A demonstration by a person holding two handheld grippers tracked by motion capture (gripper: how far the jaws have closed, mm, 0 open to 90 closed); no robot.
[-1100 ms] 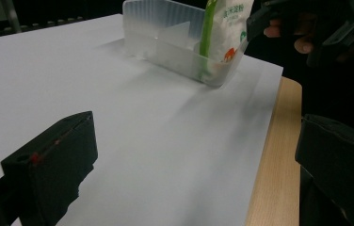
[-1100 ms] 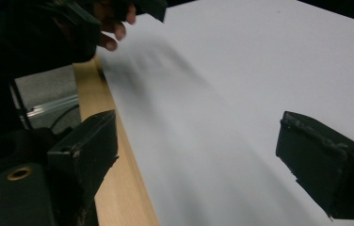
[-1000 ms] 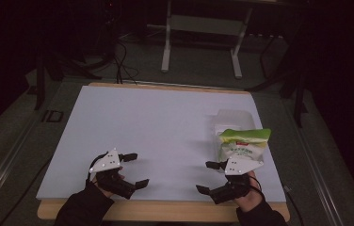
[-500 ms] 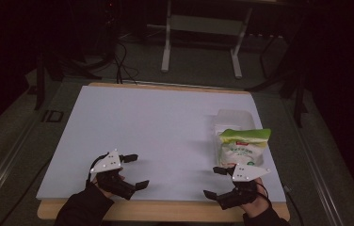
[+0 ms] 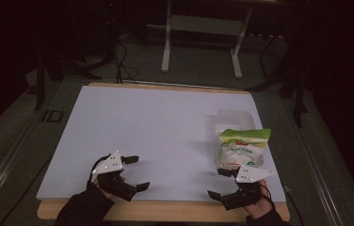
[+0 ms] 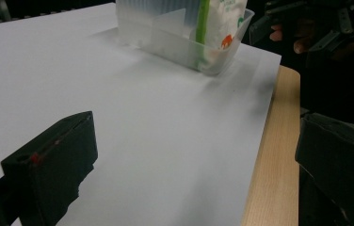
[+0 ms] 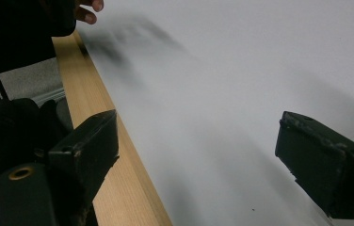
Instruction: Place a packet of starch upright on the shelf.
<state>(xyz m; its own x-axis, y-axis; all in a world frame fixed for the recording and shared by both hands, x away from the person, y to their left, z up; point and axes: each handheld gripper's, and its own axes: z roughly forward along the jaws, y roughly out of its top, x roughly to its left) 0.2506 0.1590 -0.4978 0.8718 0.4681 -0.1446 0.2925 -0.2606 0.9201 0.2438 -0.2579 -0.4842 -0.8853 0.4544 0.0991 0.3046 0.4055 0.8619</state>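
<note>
The white table (image 5: 156,127) sits in a dark room. Nearest you, your left tongs (image 5: 129,173) and right tongs (image 5: 221,183) are both released and empty. Beyond the right ones, the green-and-white snack bag (image 5: 242,147) stands in a clear plastic tub (image 5: 229,117); approach squarely and pinch its top seam.

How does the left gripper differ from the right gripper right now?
The left gripper sits at the near left of the white sheet, far from the snack bag; the right gripper sits at the near right, close beside the bag. The left gripper hovers over the sheet, the right straddles its near edge. Both are open and hold nothing.
</note>
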